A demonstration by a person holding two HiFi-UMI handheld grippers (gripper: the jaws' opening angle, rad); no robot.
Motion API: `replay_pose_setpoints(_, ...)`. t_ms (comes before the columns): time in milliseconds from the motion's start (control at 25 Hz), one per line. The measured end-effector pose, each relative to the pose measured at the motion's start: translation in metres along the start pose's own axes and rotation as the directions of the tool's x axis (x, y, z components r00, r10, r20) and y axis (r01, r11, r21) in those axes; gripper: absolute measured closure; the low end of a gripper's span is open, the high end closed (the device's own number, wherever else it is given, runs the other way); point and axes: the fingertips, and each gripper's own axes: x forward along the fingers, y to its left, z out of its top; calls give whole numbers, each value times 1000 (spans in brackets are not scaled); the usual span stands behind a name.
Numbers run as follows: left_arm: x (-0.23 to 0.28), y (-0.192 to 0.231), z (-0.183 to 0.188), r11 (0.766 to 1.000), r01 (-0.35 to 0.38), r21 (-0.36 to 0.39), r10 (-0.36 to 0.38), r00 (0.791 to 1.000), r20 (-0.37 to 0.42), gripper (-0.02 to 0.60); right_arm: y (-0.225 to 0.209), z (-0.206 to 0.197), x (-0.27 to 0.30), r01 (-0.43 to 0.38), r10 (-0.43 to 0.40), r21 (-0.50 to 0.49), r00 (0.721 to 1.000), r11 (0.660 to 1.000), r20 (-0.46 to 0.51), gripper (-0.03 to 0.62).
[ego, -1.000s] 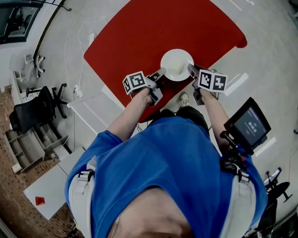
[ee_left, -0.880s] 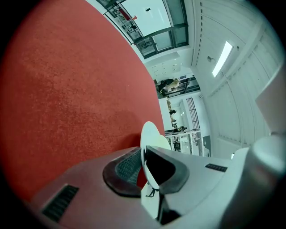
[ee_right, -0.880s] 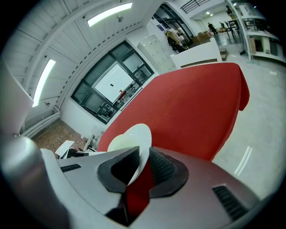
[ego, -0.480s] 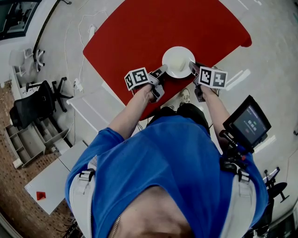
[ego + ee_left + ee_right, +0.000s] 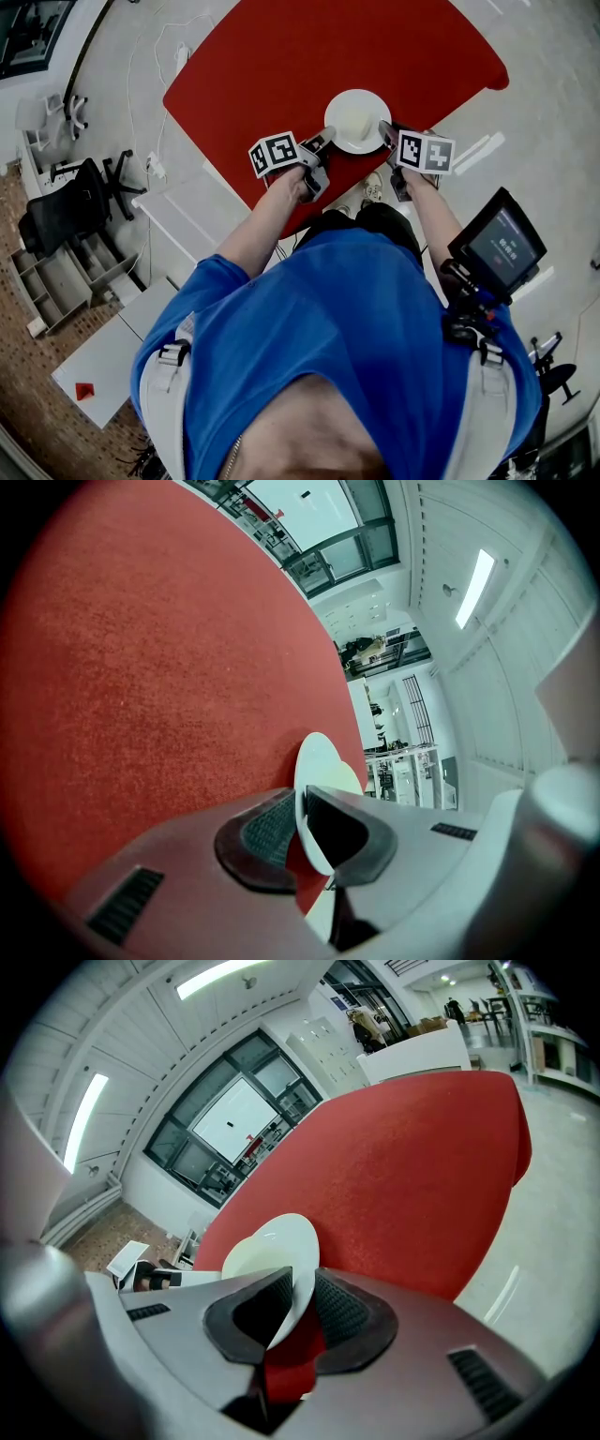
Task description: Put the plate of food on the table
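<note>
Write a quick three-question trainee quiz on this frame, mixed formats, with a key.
1. True or false: only the left gripper is clamped on the plate.
2. What colour is the table top under the plate? A) white B) red C) grey
3. Fill in: in the right gripper view, the right gripper is closed on the plate's ____.

Key: 1. False, both grippers clamp it, one on each side. 2. B. 3. rim.
</note>
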Motion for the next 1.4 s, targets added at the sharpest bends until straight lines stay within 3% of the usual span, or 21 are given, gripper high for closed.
replay_pose_setpoints(720, -1, 4, -1, 998, -33, 62, 34, 999, -22, 555, 3, -2, 4, 32, -33, -76, 999, 997, -13, 531)
replay_pose_setpoints(1000, -1, 6, -4, 991, -55, 124, 61, 997, -40, 556, -2, -1, 5, 90, -92, -139, 996, 986, -5, 531)
replay_pose_setpoints(1400, -3, 5, -1, 987, -63, 146, 67, 997, -22, 526, -6, 7, 4, 141, -137, -217, 990, 966, 35, 493)
